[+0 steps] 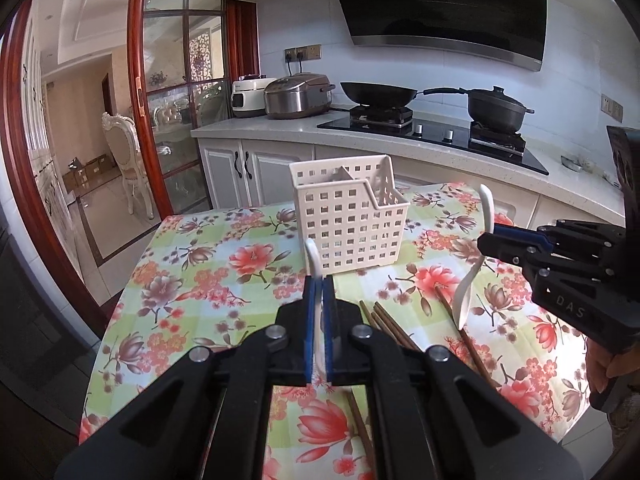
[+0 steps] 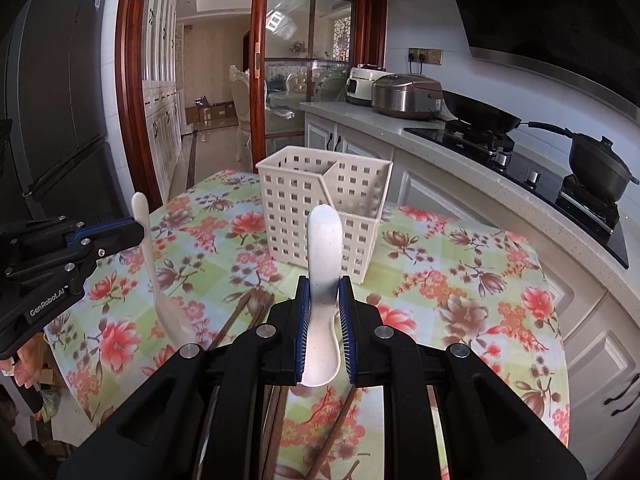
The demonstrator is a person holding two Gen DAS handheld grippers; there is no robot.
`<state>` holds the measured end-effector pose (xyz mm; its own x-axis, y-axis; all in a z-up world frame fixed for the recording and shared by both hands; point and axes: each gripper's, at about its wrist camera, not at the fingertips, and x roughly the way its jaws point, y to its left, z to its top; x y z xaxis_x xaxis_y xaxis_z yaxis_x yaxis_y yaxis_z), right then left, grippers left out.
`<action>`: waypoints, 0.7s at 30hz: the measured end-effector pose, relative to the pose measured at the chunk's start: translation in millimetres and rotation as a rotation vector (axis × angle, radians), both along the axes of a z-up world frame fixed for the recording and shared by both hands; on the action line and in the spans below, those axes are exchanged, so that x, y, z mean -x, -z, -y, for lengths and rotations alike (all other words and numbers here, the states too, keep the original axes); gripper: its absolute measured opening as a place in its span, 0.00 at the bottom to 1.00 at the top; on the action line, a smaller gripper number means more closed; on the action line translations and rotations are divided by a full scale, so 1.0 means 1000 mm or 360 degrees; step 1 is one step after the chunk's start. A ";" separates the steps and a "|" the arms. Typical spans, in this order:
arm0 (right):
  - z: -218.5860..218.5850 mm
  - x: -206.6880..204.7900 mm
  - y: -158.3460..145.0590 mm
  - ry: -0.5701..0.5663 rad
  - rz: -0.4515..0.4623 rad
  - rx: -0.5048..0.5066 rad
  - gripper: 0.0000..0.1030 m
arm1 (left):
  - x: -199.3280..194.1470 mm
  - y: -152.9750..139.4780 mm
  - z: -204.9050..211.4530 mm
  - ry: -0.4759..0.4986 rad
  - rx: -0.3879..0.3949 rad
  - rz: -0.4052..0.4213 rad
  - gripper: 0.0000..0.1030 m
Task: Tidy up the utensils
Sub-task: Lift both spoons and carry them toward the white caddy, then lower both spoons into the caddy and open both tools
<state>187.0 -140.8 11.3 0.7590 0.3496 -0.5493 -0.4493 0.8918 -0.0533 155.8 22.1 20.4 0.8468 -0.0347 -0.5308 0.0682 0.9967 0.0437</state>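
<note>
A white slotted utensil caddy (image 1: pixel 348 224) (image 2: pixel 320 208) with two compartments stands upright on the floral tablecloth (image 1: pixel 208 280) (image 2: pixel 460 280). My left gripper (image 1: pixel 319 280) (image 2: pixel 138 232) is shut on a white ceramic spoon (image 1: pixel 310 250) (image 2: pixel 148 256), held above the table with its bowl hanging down. My right gripper (image 2: pixel 324 280) (image 1: pixel 486 240) is shut on a second white spoon (image 2: pixel 324 240) (image 1: pixel 466 296), handle pointing up towards the caddy. Both spoons hang short of the caddy. Several brown chopsticks (image 1: pixel 388 324) (image 2: pixel 240 316) lie on the cloth under the grippers.
Behind the table runs a counter (image 1: pixel 280 128) with two rice cookers (image 1: pixel 296 96), a wok (image 1: pixel 380 94) and a lidded pot (image 1: pixel 496 110) on the hob. A glass door with a red frame (image 1: pixel 138 80) opens left. A hand (image 2: pixel 24 360) holds the left gripper.
</note>
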 end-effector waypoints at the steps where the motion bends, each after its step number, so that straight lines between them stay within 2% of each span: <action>1: 0.000 -0.001 -0.001 0.0000 0.0004 -0.0004 0.16 | -0.001 -0.001 -0.001 -0.0003 -0.0004 0.0002 0.04; 7: -0.002 -0.006 -0.011 -0.0007 0.0034 -0.0012 0.16 | -0.010 -0.008 -0.006 0.0009 0.0028 -0.0014 0.04; 9: -0.003 -0.011 -0.019 -0.0006 0.0055 -0.0017 0.16 | -0.016 -0.017 -0.004 0.0028 0.0005 -0.0007 0.04; 12: -0.004 -0.023 -0.031 -0.0009 0.0078 -0.0038 0.16 | -0.026 -0.034 0.001 0.0057 -0.0045 0.0012 0.04; 21: -0.012 -0.089 -0.069 -0.0040 0.0100 -0.0120 0.16 | -0.075 -0.113 0.009 0.0139 -0.0145 0.0088 0.04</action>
<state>275.6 -128.5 80.2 0.7816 0.4072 -0.4726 -0.4693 0.8829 -0.0154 230.5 12.8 133.7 0.8707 -0.0632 -0.4878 0.1494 0.9788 0.1399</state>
